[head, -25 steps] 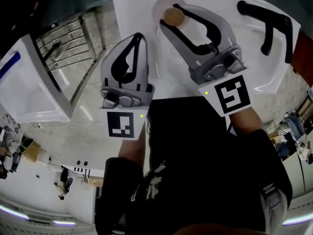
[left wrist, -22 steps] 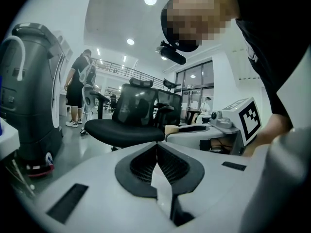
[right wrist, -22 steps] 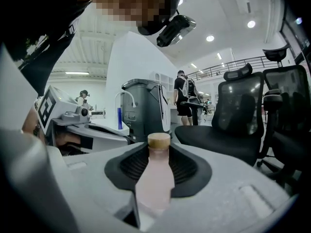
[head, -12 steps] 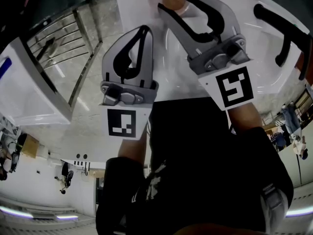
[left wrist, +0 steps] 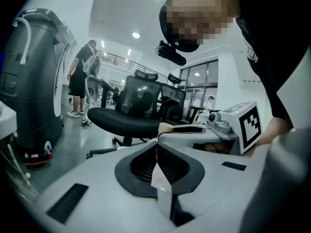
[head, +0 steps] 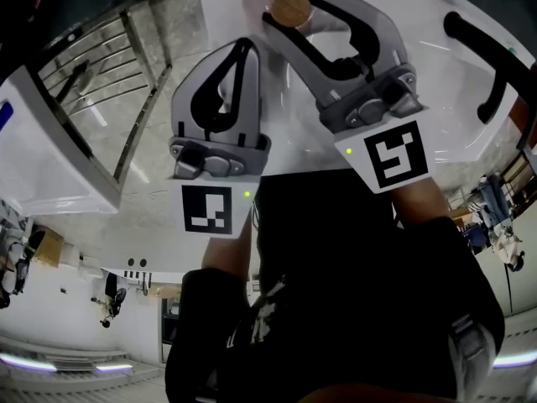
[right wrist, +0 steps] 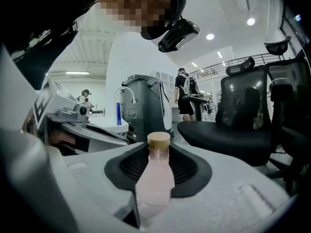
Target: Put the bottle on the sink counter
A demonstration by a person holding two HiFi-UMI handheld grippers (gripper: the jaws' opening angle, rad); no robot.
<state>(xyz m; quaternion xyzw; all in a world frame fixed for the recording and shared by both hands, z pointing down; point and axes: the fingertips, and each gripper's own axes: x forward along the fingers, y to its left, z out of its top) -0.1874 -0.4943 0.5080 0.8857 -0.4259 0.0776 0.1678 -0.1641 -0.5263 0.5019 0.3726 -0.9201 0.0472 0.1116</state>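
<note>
One pink bottle (right wrist: pixel 155 178), grasped by the right hand-held gripper (right wrist: pixel 159 148) above the sink (head: pixel 460 141); left hand-held gripper (left wrist: pixel 156 145) clenched.

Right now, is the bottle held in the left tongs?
No, the pink bottle sits clamped between the jaws of the right tongs, while the left tongs are closed on nothing.

— Any print you can read here?
— None that I can make out; my left gripper (head: pixel 242 50) and right gripper (head: pixel 289 7) carry only black-and-white square patterns; no letters, no numbers.
</note>
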